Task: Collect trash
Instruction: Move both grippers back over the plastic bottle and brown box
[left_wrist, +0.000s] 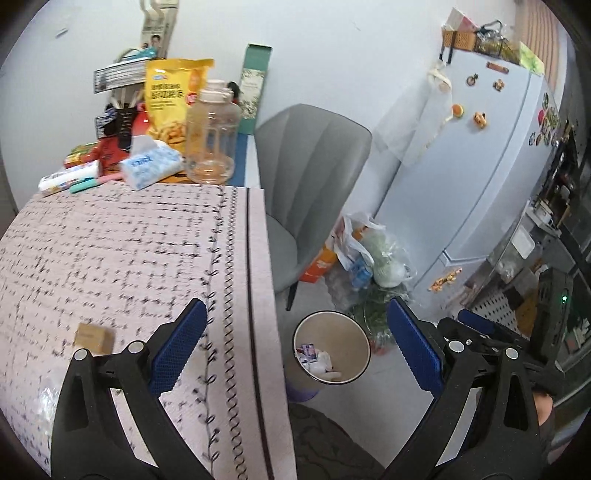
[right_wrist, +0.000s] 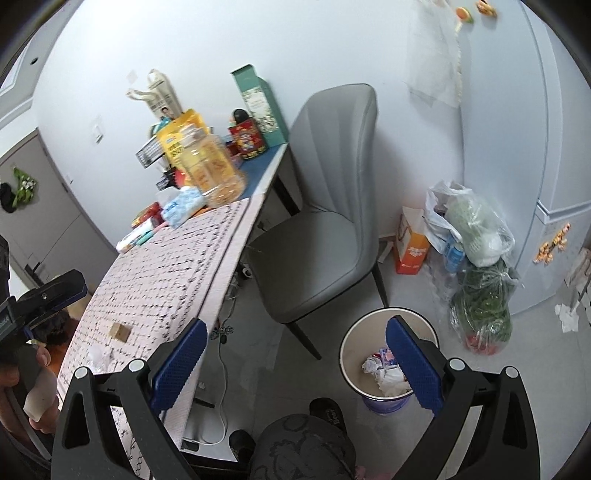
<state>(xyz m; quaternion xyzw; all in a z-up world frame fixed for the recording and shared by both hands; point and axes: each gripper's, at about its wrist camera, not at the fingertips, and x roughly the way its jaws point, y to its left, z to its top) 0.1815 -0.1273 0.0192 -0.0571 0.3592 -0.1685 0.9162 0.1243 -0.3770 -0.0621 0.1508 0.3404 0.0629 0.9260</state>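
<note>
In the left wrist view, the left gripper (left_wrist: 295, 339) was spread wide and empty above the tabletop's (left_wrist: 129, 258) right edge; a small cardboard box (left_wrist: 93, 336) lay near its left finger, and the wastebasket (left_wrist: 331, 347) on the floor held crumpled wrappers (left_wrist: 317, 360).

In the right wrist view, the right gripper (right_wrist: 295, 350) was likewise spread and empty over the wastebasket (right_wrist: 351, 354), beside the grey chair (right_wrist: 325, 221); the cardboard box (right_wrist: 120, 331) sat near the tabletop's (right_wrist: 166, 273) near end.

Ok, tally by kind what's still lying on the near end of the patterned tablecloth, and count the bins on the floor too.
Small brown box: 1
Crumpled clear wrapper: 1
Waste bin: 1
Total: 3
</note>
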